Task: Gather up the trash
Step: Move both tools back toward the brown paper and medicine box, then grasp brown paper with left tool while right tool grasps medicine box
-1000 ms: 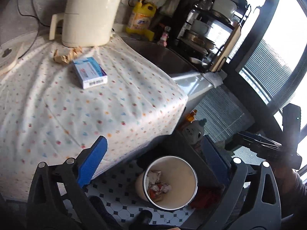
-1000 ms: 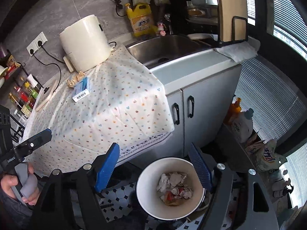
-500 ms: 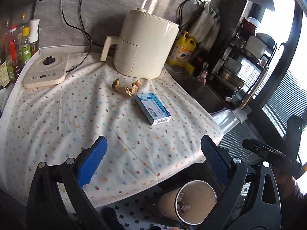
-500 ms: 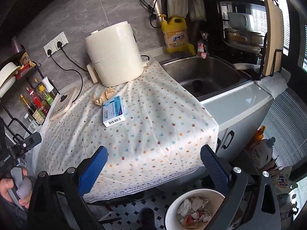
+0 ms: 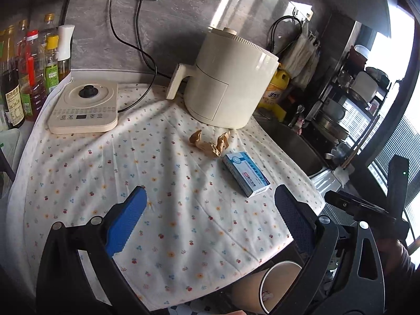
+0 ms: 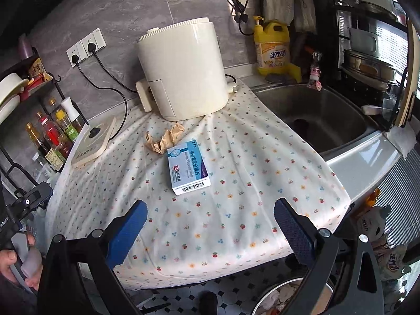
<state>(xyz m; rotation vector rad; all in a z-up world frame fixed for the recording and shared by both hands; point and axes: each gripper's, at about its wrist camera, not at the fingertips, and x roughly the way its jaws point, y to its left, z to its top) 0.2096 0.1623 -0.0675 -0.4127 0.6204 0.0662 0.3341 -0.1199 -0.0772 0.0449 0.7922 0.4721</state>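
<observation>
A blue and white medicine box (image 5: 246,174) lies on the flowered tablecloth (image 5: 131,173), with a crumpled brown paper (image 5: 210,143) just behind it. Both also show in the right wrist view: the box (image 6: 188,167) and the paper (image 6: 165,139). A white trash bin (image 5: 273,286) stands on the floor below the table's front edge; its rim shows in the right wrist view (image 6: 265,299) with scraps inside. My left gripper (image 5: 210,223) is open and empty above the cloth, short of the box. My right gripper (image 6: 210,225) is open and empty, in front of the box.
A cream air fryer (image 5: 228,89) stands behind the paper. An induction cooker (image 5: 84,109) sits at the back left, with bottles (image 5: 29,73) beside it. A steel sink (image 6: 320,115), a yellow detergent jug (image 6: 273,50) and a dish rack (image 5: 349,110) are to the right.
Both grippers rose from over the trash bin and now look across the table top. The box and paper have come nearer to centre. Both stay open and empty.
</observation>
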